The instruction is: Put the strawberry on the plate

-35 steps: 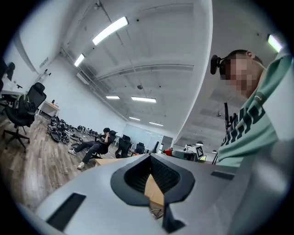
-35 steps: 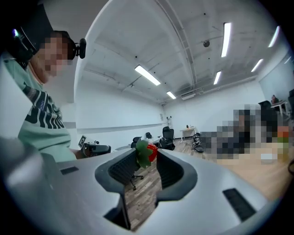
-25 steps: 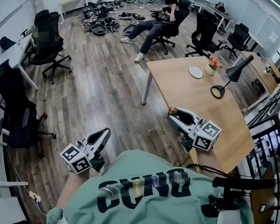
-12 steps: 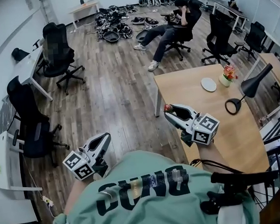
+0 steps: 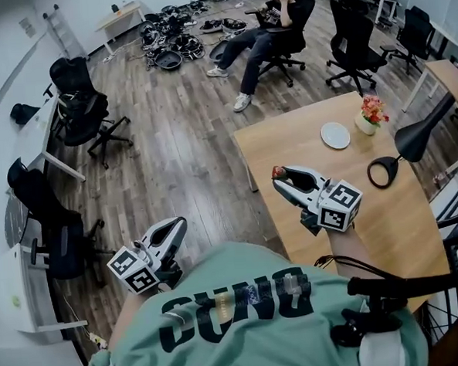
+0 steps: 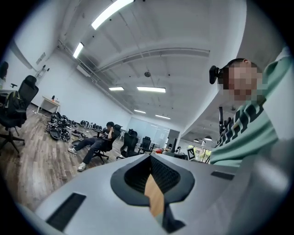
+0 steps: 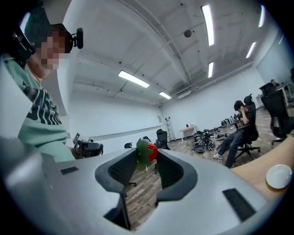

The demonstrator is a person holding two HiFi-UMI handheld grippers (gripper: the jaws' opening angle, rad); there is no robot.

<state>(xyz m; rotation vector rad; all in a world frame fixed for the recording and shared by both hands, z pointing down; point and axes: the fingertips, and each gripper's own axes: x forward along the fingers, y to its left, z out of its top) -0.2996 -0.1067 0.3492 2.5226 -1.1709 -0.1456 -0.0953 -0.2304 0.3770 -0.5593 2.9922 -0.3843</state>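
Head view: the right gripper [image 5: 279, 174], mid-frame over the table [image 5: 288, 136] near its left edge, pinches the strawberry [image 5: 276, 170] at its tips. The plate [image 5: 335, 135] lies upper right, well apart. The left gripper [image 5: 177, 224] is lower left.
Left gripper view: jaw tips together, nothing held.
Right gripper view: jaws half-closed on the strawberry [image 7: 151, 151] at centre; plate [image 7: 278, 176] at right edge.

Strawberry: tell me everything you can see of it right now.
The strawberry is small, red and glossy, with a green leafy cap turned towards the camera. It sits at the very tips of the right gripper, pinched between the ribbed black pads. In the head view it hangs in the air above the wooden table near its left edge, apart from the white plate. Nothing else touches it.
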